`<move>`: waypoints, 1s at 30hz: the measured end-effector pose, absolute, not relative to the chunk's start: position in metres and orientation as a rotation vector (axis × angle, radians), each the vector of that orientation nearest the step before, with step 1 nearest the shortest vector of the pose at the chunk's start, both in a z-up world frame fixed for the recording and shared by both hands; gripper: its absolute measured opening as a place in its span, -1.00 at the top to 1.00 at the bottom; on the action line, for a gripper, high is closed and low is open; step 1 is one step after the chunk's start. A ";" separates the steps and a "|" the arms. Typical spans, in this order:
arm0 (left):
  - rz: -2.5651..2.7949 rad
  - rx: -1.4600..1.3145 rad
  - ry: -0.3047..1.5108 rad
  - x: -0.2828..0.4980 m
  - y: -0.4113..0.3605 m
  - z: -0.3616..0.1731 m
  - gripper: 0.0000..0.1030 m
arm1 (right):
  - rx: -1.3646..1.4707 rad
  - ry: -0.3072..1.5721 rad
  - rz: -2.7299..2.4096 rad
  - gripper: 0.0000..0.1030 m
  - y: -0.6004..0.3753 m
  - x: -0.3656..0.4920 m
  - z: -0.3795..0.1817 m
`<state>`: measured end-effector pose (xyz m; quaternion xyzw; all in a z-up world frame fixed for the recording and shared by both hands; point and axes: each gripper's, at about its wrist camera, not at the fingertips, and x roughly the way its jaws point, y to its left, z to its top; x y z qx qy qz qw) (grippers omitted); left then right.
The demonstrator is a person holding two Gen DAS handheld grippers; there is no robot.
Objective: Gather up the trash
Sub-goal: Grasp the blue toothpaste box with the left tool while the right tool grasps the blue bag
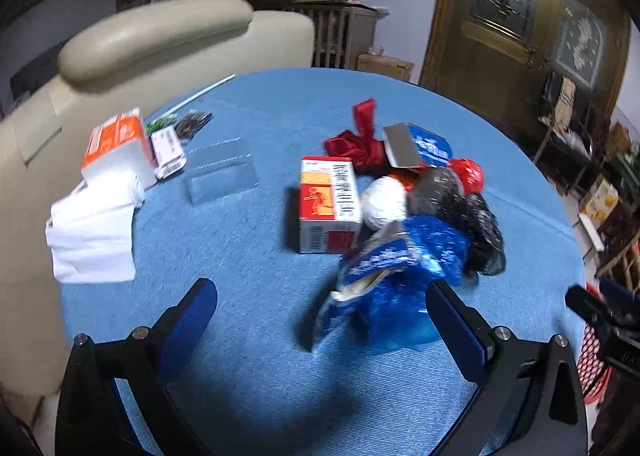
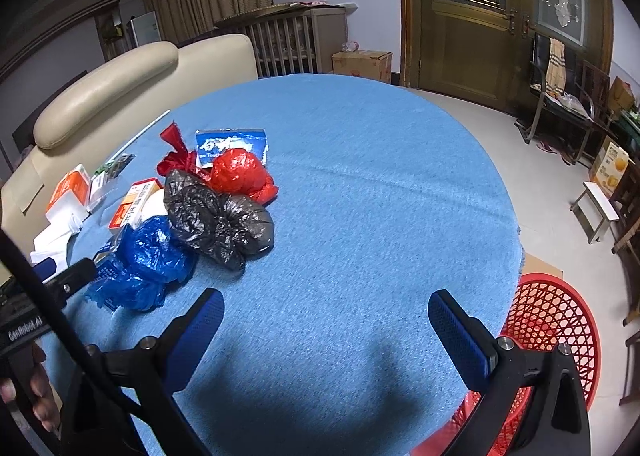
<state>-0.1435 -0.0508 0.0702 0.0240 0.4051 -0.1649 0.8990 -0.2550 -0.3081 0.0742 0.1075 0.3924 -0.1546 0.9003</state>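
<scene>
A heap of trash lies on the round blue-clothed table. It holds a crumpled blue plastic bag, a black bag, a red bag, a red-and-white carton, a white paper ball and a blue wrapper. My left gripper is open, just short of the blue bag. My right gripper is open over bare cloth, right of the heap. The left tool shows at the right view's left edge.
An orange tissue pack with loose white tissues, a small white box and a clear plastic sleeve lie at the table's left. A red mesh basket stands on the floor at the right edge. A cream sofa backs the table.
</scene>
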 end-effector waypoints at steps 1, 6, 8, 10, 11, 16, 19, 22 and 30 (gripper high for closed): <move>-0.334 0.033 0.844 -0.141 -0.046 0.069 -1.00 | 0.219 0.815 -0.317 -1.00 -0.307 -0.255 0.074; -0.344 -0.009 0.872 -0.132 -0.034 0.064 -0.89 | 0.209 0.827 -0.304 -1.00 -0.299 -0.253 0.070; -0.359 -0.009 0.876 -0.130 -0.036 0.063 -0.88 | 0.209 0.830 -0.298 -1.00 -0.297 -0.252 0.069; -0.379 -0.001 0.878 -0.129 -0.042 0.062 -0.84 | 0.204 0.834 -0.290 -1.00 -0.294 -0.250 0.068; -0.394 0.010 0.882 -0.129 -0.047 0.060 -0.80 | 0.202 0.834 -0.289 -1.00 -0.293 -0.249 0.068; -0.441 0.042 0.958 -0.119 -0.062 0.040 0.22 | 0.190 0.838 -0.279 -1.00 -0.289 -0.247 0.069; -0.462 0.004 0.981 -0.112 -0.061 0.031 0.35 | 0.193 0.844 -0.275 -1.00 -0.289 -0.245 0.068; -0.460 0.025 0.968 -0.115 -0.060 0.033 0.67 | 0.205 0.862 -0.250 -1.00 -0.286 -0.240 0.065; -0.376 -0.008 0.942 -0.120 -0.023 0.035 0.67 | 0.279 0.907 -0.015 -1.00 -0.249 -0.212 0.058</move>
